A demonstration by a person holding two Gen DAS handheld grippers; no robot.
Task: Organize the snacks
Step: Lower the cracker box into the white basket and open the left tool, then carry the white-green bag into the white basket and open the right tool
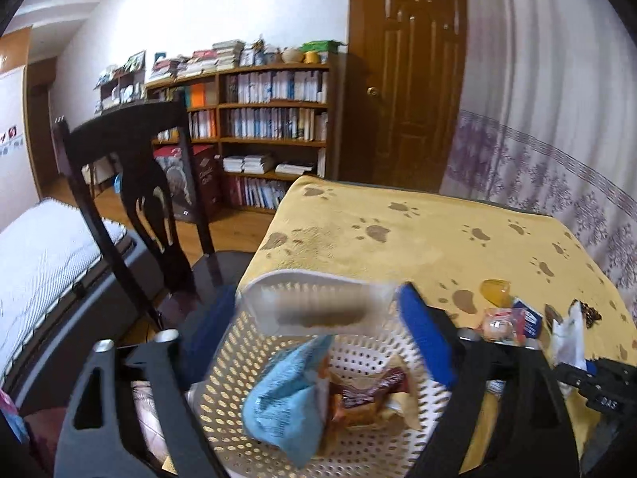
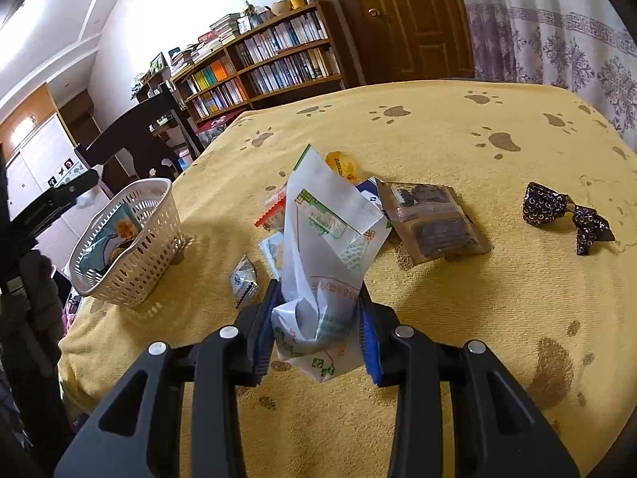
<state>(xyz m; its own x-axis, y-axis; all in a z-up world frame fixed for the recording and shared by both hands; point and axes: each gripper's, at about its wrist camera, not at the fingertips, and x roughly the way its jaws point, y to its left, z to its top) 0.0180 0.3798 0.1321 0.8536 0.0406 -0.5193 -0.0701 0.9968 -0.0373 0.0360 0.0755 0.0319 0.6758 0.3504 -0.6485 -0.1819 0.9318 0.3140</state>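
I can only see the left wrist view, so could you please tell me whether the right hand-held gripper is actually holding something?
Observer: Yes. The right hand-held gripper is shut on a crumpled white paper packet with green print, held upright above the yellow paw-print tablecloth.
Operator: Thank you. Is anything lying between it and the white perforated plastic basket?
Observer: A small silver foil sachet lies on the cloth to the right of the basket, apart from it.
Operator: And what is beyond the packet?
Observer: A flat brown see-through pouch with dark contents lies on the cloth.
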